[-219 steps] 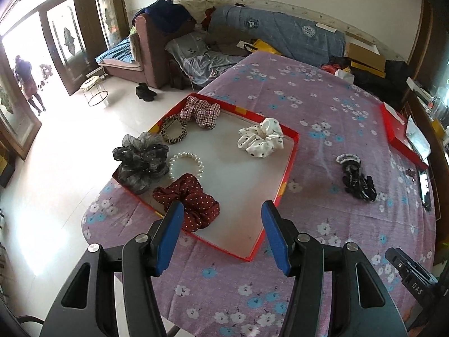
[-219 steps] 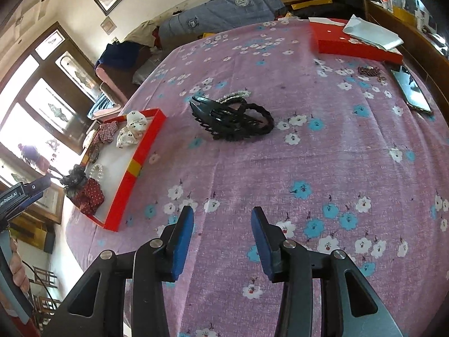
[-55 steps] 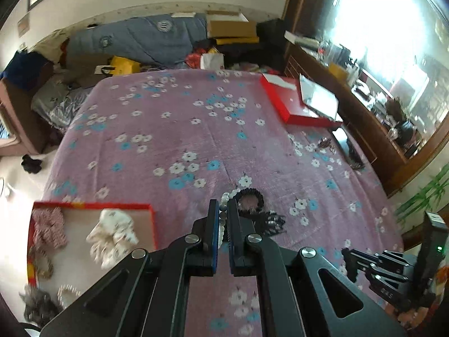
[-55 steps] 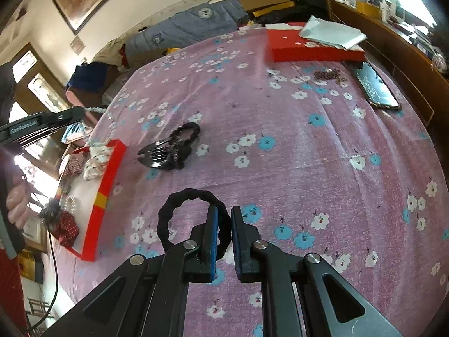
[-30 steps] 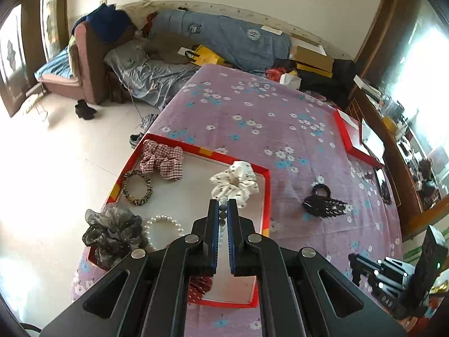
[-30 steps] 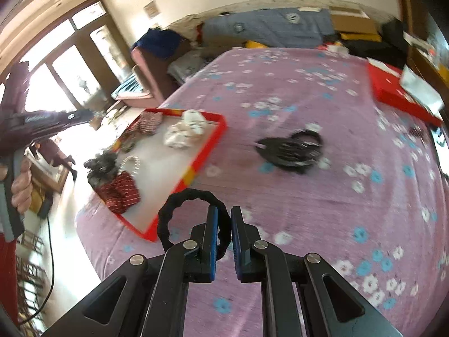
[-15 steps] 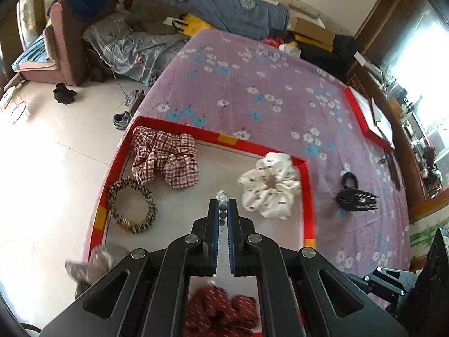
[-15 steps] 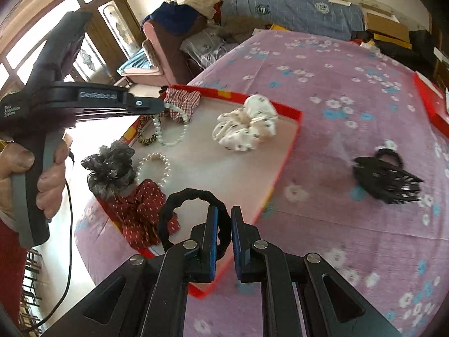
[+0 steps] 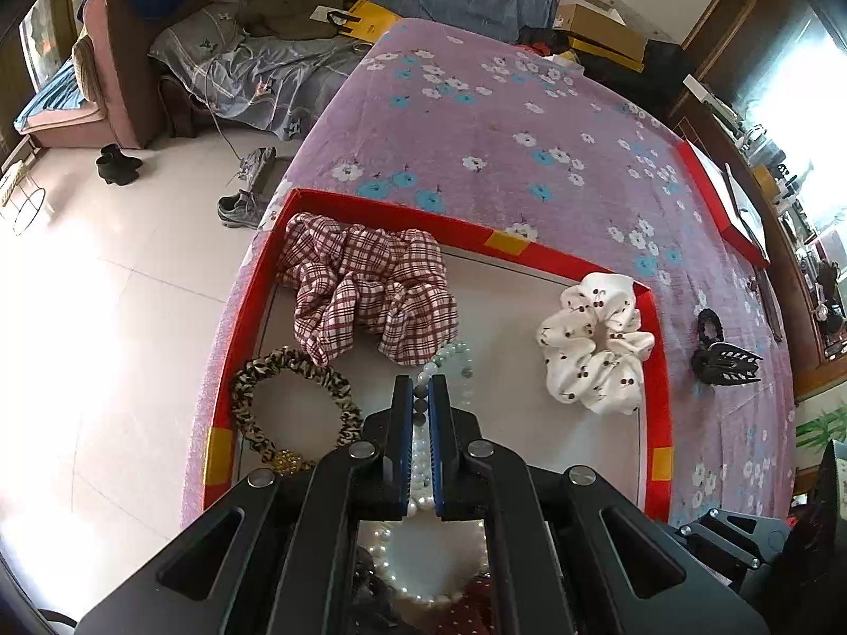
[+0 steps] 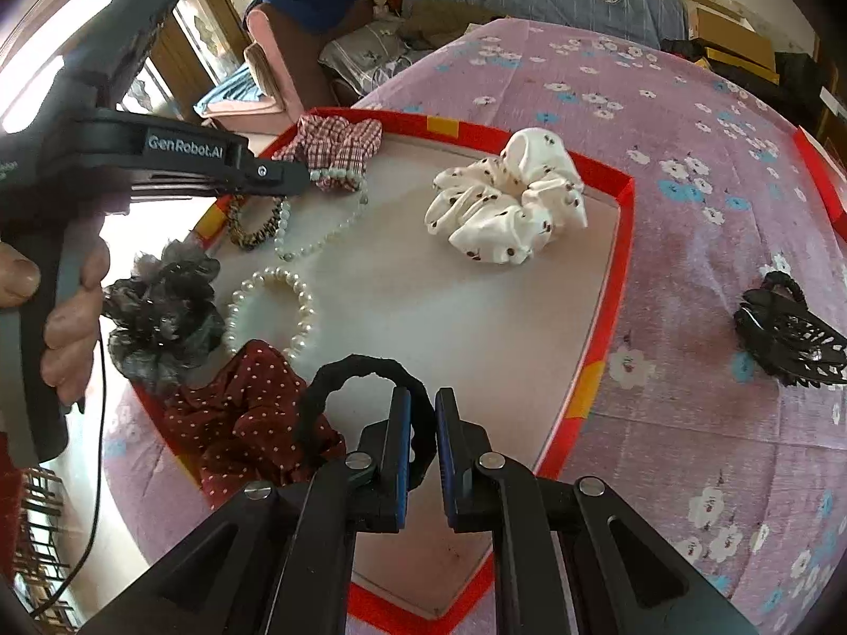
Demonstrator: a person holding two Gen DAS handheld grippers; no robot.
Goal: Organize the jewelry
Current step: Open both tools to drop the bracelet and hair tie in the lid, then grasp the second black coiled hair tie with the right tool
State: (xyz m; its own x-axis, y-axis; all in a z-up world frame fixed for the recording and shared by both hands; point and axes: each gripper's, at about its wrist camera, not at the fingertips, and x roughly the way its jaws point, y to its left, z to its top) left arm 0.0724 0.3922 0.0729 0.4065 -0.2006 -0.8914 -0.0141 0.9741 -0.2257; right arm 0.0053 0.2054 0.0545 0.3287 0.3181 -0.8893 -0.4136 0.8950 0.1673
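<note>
Two grips to release: left gripper [image 9: 422, 406], clamped on the bead bracelet [image 9: 453, 361] dangling onto the red tray [image 9: 656, 360] floor beside the plaid scrunchie [image 9: 365, 286]; right gripper [image 10: 422, 426], pinching the black hair tie [image 10: 365, 375] above the tray's near side. Lower until slack, then open on bare floor, clear of the pearl bracelet [image 10: 270, 312].

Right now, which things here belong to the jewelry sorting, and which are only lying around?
Job things:
- red tray
- pearl string, clamped in the left gripper
- black hair tie, clamped in the right gripper
- black claw clip, on the cloth outside the tray

Just lying about:
- shoes on the floor
- sofa
- cardboard box
</note>
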